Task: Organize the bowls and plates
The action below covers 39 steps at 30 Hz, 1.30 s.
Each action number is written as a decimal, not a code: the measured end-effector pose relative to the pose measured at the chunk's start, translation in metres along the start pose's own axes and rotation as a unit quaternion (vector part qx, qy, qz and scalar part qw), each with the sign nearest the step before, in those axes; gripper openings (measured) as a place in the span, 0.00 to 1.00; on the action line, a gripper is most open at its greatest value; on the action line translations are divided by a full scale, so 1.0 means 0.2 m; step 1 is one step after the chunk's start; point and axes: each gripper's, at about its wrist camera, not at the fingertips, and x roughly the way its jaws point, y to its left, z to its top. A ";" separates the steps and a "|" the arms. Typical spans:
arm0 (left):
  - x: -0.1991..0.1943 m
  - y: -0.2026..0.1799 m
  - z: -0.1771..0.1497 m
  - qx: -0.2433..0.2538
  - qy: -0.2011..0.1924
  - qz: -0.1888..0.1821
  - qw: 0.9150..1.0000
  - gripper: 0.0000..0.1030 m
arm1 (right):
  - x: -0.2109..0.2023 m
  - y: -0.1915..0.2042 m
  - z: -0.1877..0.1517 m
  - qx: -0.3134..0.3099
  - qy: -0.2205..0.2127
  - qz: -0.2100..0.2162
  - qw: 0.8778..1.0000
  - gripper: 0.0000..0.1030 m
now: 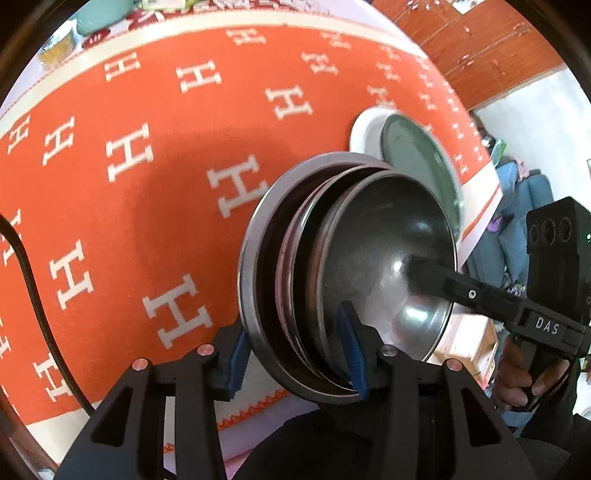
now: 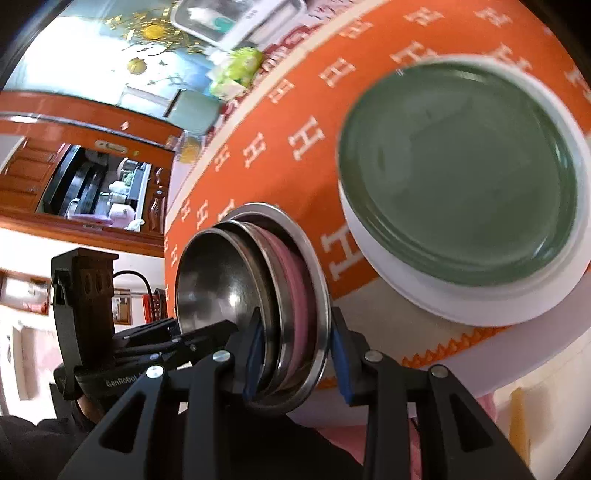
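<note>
A nested stack of steel bowls (image 1: 369, 251) with a pink dish (image 2: 295, 295) among them hangs tilted over the near edge of the table. My left gripper (image 1: 297, 352) is shut on one side of the stack's rims, blue pads pressing from both sides. My right gripper (image 2: 297, 358) is shut on the opposite side, and one of its fingers (image 1: 461, 286) reaches into the top bowl. Beyond the stack, a green plate (image 2: 458, 173) lies on a white plate (image 2: 406, 295) on the cloth; both also appear in the left wrist view, green plate (image 1: 417, 162) on white plate (image 1: 364, 133).
An orange tablecloth (image 1: 129, 203) with white H marks covers the table. At its far side stand a metal tray (image 2: 236, 18), a green packet (image 2: 236, 70) and a teal container (image 1: 99, 18). A black cable (image 1: 29, 266) trails at the left. A wooden cabinet (image 2: 74, 177) stands behind.
</note>
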 end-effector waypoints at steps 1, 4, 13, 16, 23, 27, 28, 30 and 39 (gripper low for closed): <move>-0.02 -0.01 0.00 -0.001 -0.005 -0.001 1.000 0.42 | -0.01 0.01 0.00 -0.005 -0.002 0.000 1.000 0.32; -0.07 -0.04 0.01 -0.001 -0.023 -0.004 1.000 0.42 | -0.07 0.05 0.02 -0.029 -0.011 -0.003 1.000 0.32; -0.16 -0.19 0.03 0.007 -0.074 -0.023 0.997 0.42 | -0.26 0.07 0.06 -0.081 -0.045 -0.016 0.996 0.32; -0.16 -0.24 0.04 0.003 -0.089 -0.034 0.995 0.42 | -0.32 0.04 0.09 -0.091 -0.051 -0.018 0.994 0.32; -0.14 -0.39 0.10 -0.001 -0.112 -0.053 0.992 0.42 | -0.45 -0.03 0.15 -0.110 -0.061 -0.030 0.992 0.32; -0.11 -0.49 0.14 -0.002 -0.117 -0.057 0.991 0.42 | -0.52 -0.09 0.21 -0.115 -0.062 -0.036 0.991 0.32; -0.10 -0.51 0.15 -0.002 -0.118 -0.058 0.991 0.42 | -0.53 -0.11 0.22 -0.116 -0.062 -0.037 0.991 0.32; -0.08 -0.55 0.17 -0.003 -0.121 -0.059 0.991 0.42 | -0.55 -0.14 0.25 -0.119 -0.058 -0.040 0.990 0.32; 0.03 -0.70 0.28 -0.021 -0.119 -0.047 0.992 0.42 | -0.58 -0.28 0.42 -0.133 -0.027 -0.052 0.989 0.32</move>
